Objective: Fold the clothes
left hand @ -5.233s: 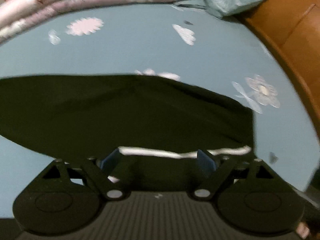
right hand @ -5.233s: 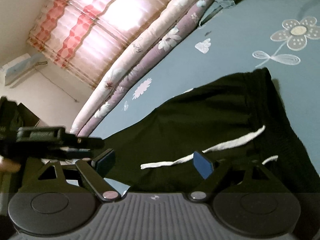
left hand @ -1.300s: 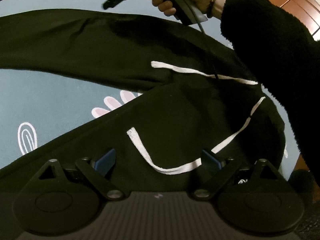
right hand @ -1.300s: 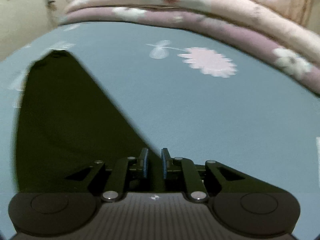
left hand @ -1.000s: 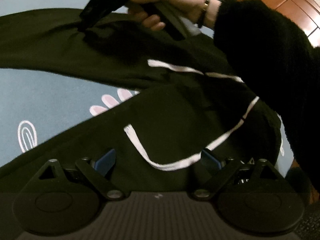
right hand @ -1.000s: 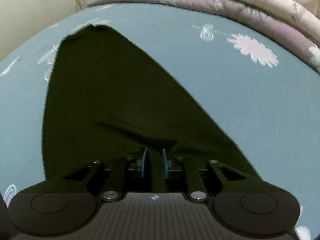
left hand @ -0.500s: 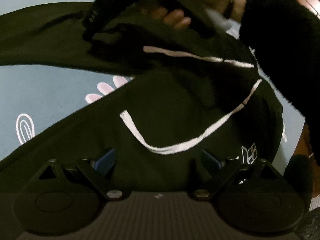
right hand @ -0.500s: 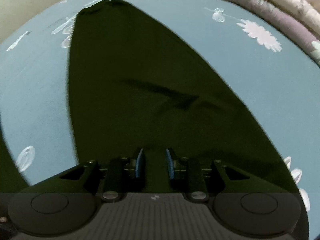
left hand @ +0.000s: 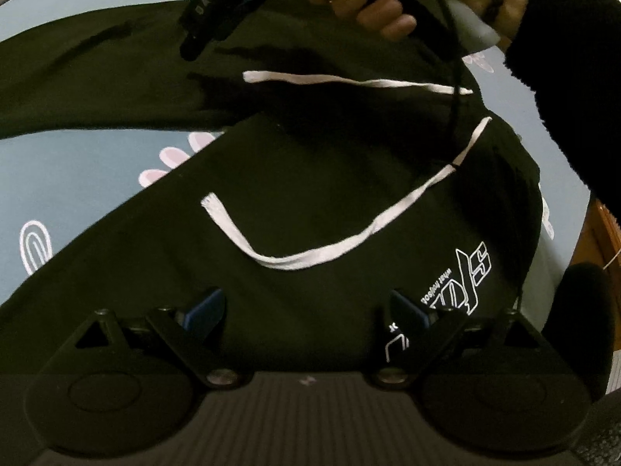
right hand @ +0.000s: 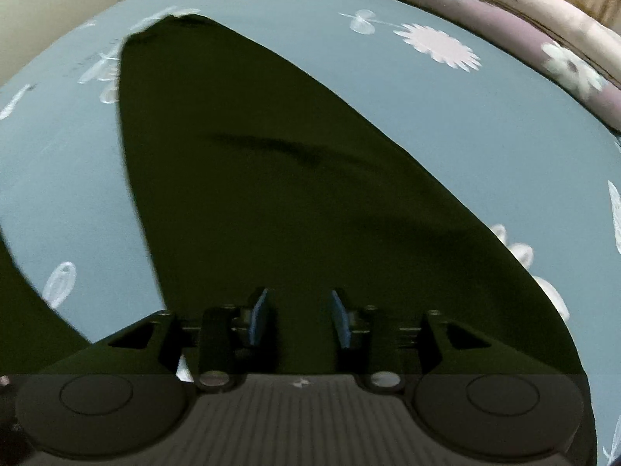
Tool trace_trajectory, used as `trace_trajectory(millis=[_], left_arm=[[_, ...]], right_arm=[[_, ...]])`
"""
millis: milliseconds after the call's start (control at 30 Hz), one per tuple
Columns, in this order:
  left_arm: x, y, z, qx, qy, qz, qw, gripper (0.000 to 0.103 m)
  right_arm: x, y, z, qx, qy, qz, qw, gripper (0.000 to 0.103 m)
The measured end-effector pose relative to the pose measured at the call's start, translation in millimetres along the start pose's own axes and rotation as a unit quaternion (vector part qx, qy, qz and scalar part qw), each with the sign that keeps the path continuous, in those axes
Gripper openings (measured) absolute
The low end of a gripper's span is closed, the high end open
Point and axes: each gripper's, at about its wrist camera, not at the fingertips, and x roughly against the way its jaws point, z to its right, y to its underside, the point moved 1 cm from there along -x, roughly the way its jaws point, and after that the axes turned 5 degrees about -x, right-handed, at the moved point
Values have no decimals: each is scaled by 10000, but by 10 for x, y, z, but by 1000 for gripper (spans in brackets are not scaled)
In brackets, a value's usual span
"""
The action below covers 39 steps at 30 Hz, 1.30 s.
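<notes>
Black trousers (left hand: 318,178) with white drawstrings (left hand: 310,260) and a white logo (left hand: 465,275) lie spread on the blue bed sheet (left hand: 77,171). My left gripper (left hand: 306,306) is open and empty, low over the near leg by the waistband. The right gripper (left hand: 190,50), held by a hand, hovers over the far leg in the left wrist view. In the right wrist view my right gripper (right hand: 299,316) is open just above the far leg (right hand: 252,178), which runs away to its hem at the upper left.
A rolled pink and purple flowered quilt (right hand: 504,4) lies along the far edge of the bed. The wooden bed frame (left hand: 605,233) is at the right. A black-sleeved arm (left hand: 574,62) reaches in from the upper right.
My right gripper was shut on the far trouser leg, has opened and let it go, and the leg now lies flat. My left gripper has edged towards the waistband, bringing the logo into view.
</notes>
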Motion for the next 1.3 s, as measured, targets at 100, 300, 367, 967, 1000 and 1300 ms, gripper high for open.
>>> trace_trajectory(millis=[100,300,367,967,1000,1300], left_arm=[[-45,-1,7,-16,-8,-62,10000,92],[-55,9,10,-20,3,-68,10000,92],[-49,15,23,-35,-14,-66,10000,92],[535,83,-360,308,-213,533,9979,92],[529,88,-334,257,-228,514,9981,92],[438,138,-209,-41,-180,292,9994,92]], right_arm=[[-168,19,66,-237,79,-104,9996,41],[-79,41,0,-185,82,78,9998,43],[79,49,-45,-156,-76,259,9995,43],[948,1139,-767,1104,-761,266,9906,44],[908,1152,-829,1144,-767,240,9902,45],[467,1065,-928,485,-984,-23,9940,50]])
